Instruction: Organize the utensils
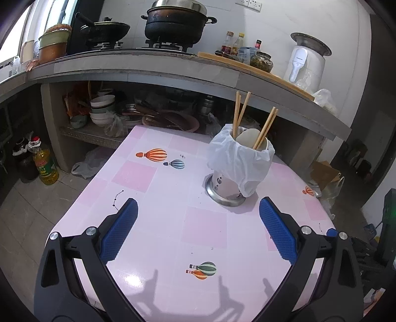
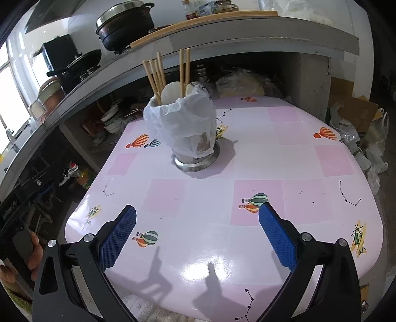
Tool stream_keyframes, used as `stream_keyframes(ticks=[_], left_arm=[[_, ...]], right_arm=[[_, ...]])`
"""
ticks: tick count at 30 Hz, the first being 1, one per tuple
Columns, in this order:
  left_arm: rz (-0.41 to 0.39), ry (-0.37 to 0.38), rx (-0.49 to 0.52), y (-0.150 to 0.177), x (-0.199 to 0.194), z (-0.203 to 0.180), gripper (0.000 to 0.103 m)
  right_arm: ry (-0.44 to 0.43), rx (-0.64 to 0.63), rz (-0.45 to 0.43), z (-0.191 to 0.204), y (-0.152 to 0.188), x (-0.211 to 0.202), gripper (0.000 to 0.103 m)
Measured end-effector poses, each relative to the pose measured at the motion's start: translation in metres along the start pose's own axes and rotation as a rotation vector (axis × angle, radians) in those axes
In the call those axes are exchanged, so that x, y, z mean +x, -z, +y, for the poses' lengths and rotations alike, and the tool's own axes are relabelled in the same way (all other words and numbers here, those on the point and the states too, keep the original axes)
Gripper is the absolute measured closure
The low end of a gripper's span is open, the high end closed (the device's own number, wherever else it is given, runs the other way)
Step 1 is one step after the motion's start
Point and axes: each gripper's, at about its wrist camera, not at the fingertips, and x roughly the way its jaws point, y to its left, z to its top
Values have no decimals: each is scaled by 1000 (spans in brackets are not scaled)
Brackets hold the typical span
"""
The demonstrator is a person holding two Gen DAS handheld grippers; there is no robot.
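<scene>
Our left gripper [image 1: 198, 232] and right gripper [image 2: 197, 234], both spread and empty, face the holder [image 1: 229, 187], its chopsticks [image 1: 241, 111] standing upright, well ahead.

Place: I'm in a home kitchen.
Top of frame: black pot [image 1: 174, 23] and wok [image 1: 105, 29] on a gas stove [image 1: 138, 45].
Upper right: sauce bottles [image 1: 234, 44] on the counter [image 1: 138, 67].
Below counter: stacked bowls [image 1: 102, 109].
Left floor: oil bottle [image 1: 45, 164].

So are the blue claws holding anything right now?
No. The left gripper and the right gripper are both open with nothing between them. The chopsticks sit in the holder.
</scene>
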Motion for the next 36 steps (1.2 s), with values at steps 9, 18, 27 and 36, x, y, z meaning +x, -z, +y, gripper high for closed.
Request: stream_keyframes(ticks=[9,18,27,36], left_arm=[[8,7,52,4,-4,-14,8],[82,93,-9,7,10,-9,8],[96,-21,-48,7,18,-1,8],[148,-39,-78,11,27,2,8]], right_arm=[[79,-4,-54,-2,-1,-13,6],[108,-5,-65,-4,-5,-18,6],[102,-4,-59,-1,-6,-16,6],[98,5,-56,-2,-6,-16,6]])
